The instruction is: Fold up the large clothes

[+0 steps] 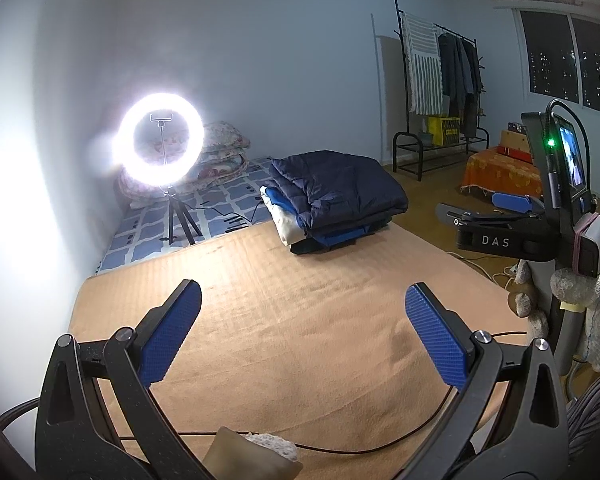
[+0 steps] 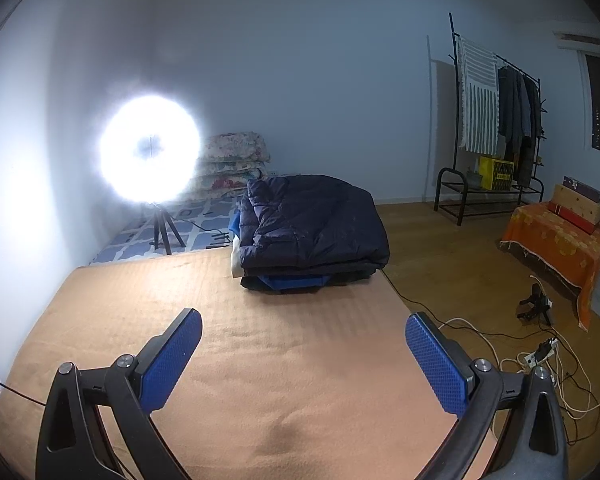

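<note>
Lying folded, jacket stack (image 2: 312,232) beyond jaws.

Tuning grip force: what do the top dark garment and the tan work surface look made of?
Navy jacket: looks like quilted synthetic shell, faint sheen, stitched puffy channels, probably slippery. Tan blanket: soft matte fleece or plush by its look, fuzzy nap with faint ribbing. Both jaws stand wide, empty.

Free room: bare tan blanket (image 2: 300,380) ahead of and under both grippers, unobstructed up to the pile.
Obstacle, straight ahead: stack of folded clothes (image 2: 312,232) topped by a dark quilted jacket (image 1: 336,188), at the blanket's far edge.
Obstacle, ahead-left: ring light (image 1: 160,140) on tripod, beyond the blanket.
Obstacle, right of the left gripper (image 1: 304,336): the right gripper (image 1: 500,236), held above the blanket.
Obstacle, near: thin black cable (image 1: 380,446) lying across the blanket below the left gripper.
Right of the right gripper: loose cables (image 2: 540,360) on the floor.
</note>
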### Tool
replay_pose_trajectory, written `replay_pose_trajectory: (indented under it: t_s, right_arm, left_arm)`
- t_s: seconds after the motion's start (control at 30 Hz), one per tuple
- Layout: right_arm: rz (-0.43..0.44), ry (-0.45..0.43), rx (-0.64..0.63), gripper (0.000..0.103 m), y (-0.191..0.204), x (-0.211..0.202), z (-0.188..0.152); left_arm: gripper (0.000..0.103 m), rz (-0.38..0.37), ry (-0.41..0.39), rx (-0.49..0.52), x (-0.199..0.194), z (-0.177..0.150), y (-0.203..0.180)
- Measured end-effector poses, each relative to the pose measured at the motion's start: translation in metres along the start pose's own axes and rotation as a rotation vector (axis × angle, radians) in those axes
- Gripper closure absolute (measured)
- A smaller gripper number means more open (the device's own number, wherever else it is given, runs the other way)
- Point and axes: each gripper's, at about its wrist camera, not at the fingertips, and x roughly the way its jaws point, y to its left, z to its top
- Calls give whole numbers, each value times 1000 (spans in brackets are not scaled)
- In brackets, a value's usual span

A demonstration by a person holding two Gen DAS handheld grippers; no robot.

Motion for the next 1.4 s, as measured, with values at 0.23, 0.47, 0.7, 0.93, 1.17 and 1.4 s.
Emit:
replay_pose_trajectory:
  t_s: [0.23,0.47,0.7,0.93,1.17,1.4]
  right_arm:
    - [-6,2,-4,0,-1,2,-1]
    - [-7,4,-7,0,-2,3,-1]
    - [-10,3,-9,0,-2,3,-1]
    - [-10,2,-11,0,-3,3,-1]
    - [-10,3,-11,0,-3,3,-2]
    - [-15,1,-10,0,-4,2,-3]
  left_arm:
    - [0,2,-2,0,1,-1,0]
    - [0,2,-3,0,0,-1,1]
    - [0,2,-3,1,0,-1,0]
    - [0,2,-4,-2,0,-1,0]
    - [0,3,-3,2,-1,-1,0]
    - [0,-1,13,2,1,-2,4]
